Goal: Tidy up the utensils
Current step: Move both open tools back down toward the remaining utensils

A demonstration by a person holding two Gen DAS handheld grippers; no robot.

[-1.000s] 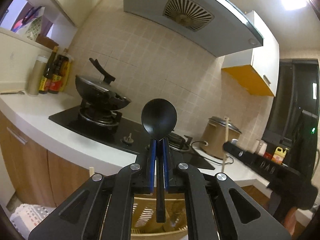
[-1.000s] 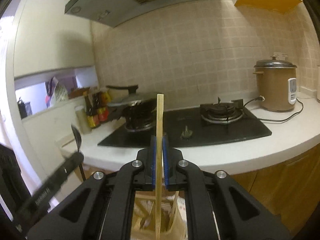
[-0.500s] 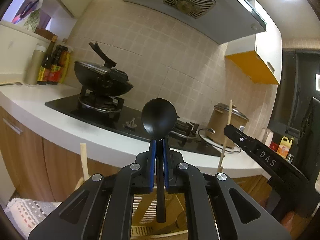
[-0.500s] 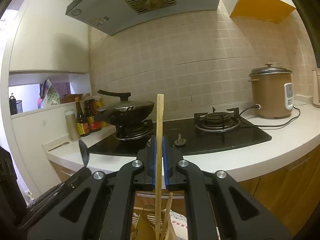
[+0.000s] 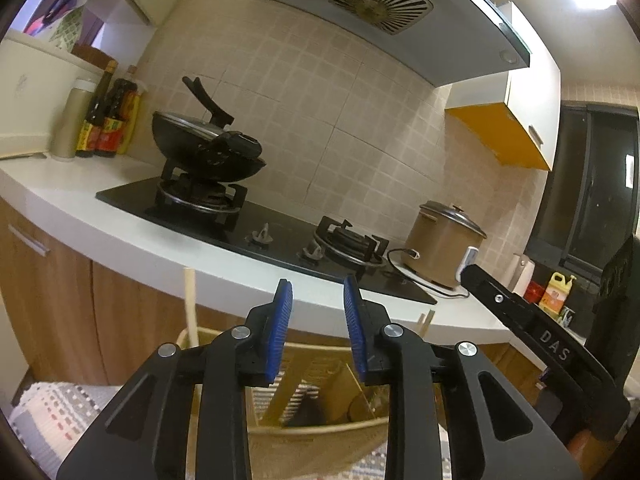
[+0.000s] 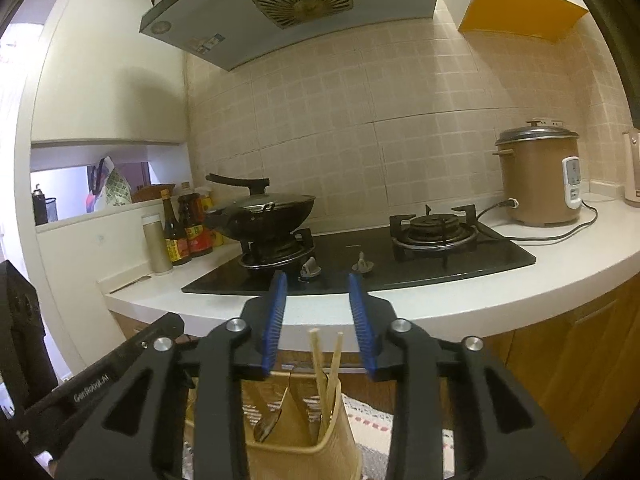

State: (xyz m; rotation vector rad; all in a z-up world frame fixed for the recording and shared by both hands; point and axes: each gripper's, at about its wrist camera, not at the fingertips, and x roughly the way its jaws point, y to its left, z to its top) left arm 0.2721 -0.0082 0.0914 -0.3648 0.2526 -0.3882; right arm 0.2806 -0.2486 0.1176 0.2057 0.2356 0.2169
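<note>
Left gripper (image 5: 317, 292) spread wide, blue pads (image 5: 280, 320) apart, nothing between them. Utensil holder (image 5: 320, 428), a beige slotted basket, directly below and just beyond the fingertips, in front of the counter edge. A dark utensil lying inside the holder, low down, under the gap of the claw; kind not clear. One wooden stick (image 5: 190, 304) standing up out of the holder's left corner, left of the left finger. A short pair of chopstick tips (image 5: 426, 320) poking up at the holder's right side, just right of the right finger.

Right gripper (image 6: 318, 292) also spread wide and holding nothing. Holder (image 6: 304, 452) straight below the fingertips here too. Chopsticks (image 6: 326, 360) upright in the holder's near-right compartment, tips rising into the gap between the two fingers, touching neither. A dark spoon-like shape (image 6: 268, 424) leaning in the compartment to the left of the chopsticks.

Behind the holder: white counter (image 6: 520, 280) with black stove (image 6: 400, 256), wok (image 6: 264, 212) on the left burner, rice cooker (image 6: 538, 178) off to the right end, sauce bottles (image 6: 188, 228) to the left end.
</note>
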